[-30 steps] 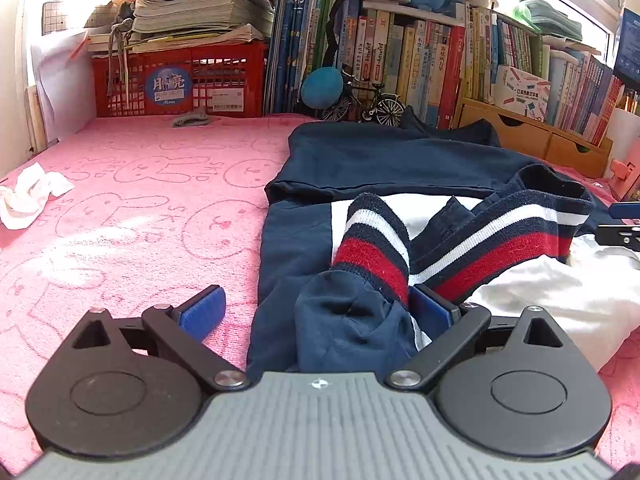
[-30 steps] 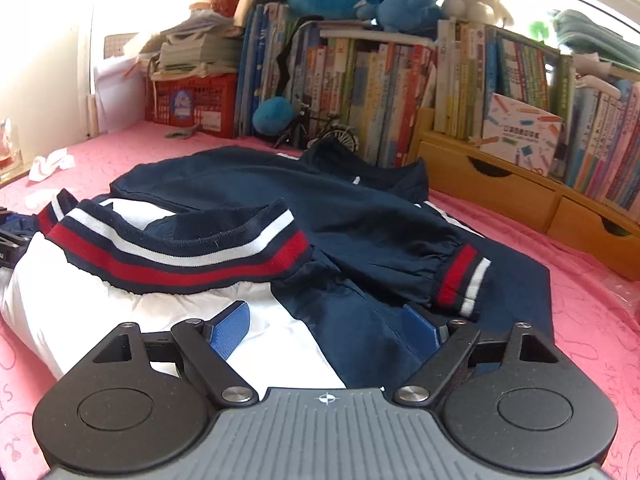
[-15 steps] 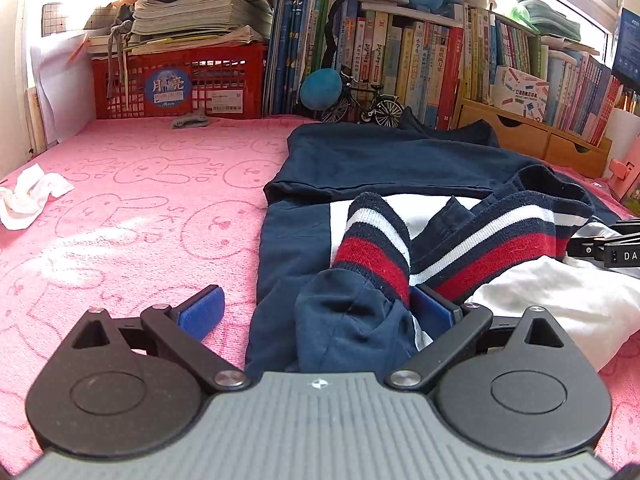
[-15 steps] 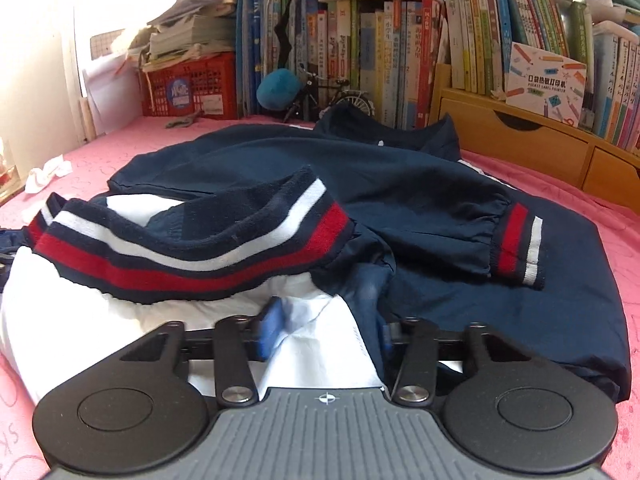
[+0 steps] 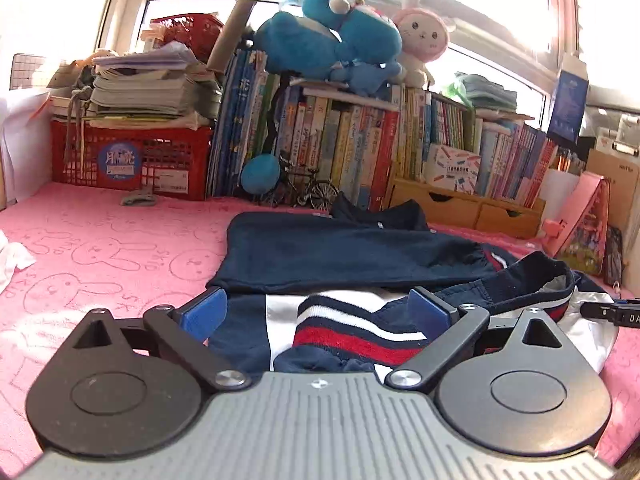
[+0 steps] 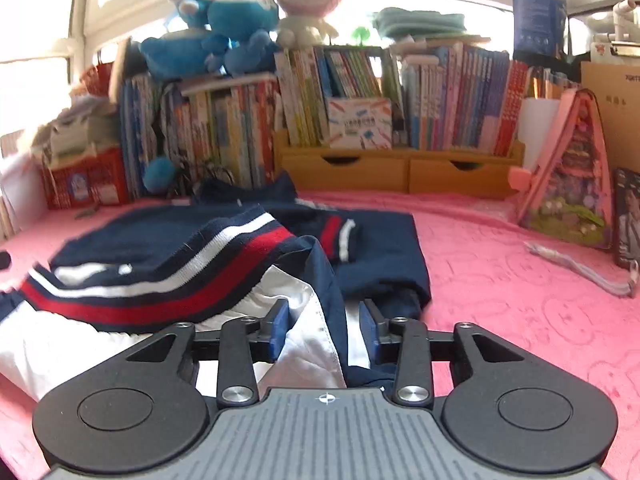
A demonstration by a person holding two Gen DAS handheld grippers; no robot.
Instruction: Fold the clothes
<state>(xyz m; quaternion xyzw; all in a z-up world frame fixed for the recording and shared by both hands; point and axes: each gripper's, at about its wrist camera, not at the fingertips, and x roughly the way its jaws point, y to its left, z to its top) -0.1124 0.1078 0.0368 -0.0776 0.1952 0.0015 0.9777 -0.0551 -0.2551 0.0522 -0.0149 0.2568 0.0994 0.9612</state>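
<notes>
On pink blanket (image 6: 500,280), R claw (image 6: 324,330) pinching jacket (image 6: 320,312) edge, L claw (image 5: 316,310) wide

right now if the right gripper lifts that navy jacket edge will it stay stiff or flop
Probably flop: the navy jacket lies rumpled in soft folds. Its white lining already drapes between the right gripper fingers. The ribbed striped hem looks thicker, so it may sag and drag.

Bright daylight thru the big white-framed windows (image 5: 472,8) behind, glare washing out the top. Pink fleece blanket w/ bunny outlines (image 5: 100,256) covers the whole surface; along the back a packed row of upright books (image 6: 452,96) on low wooden drawers (image 6: 400,170), blue & pink plush toys (image 5: 344,36) on top. Far left, red plastic crate (image 5: 132,160) under a stack of papers; pink triangular stand (image 6: 568,172) at right.
</notes>
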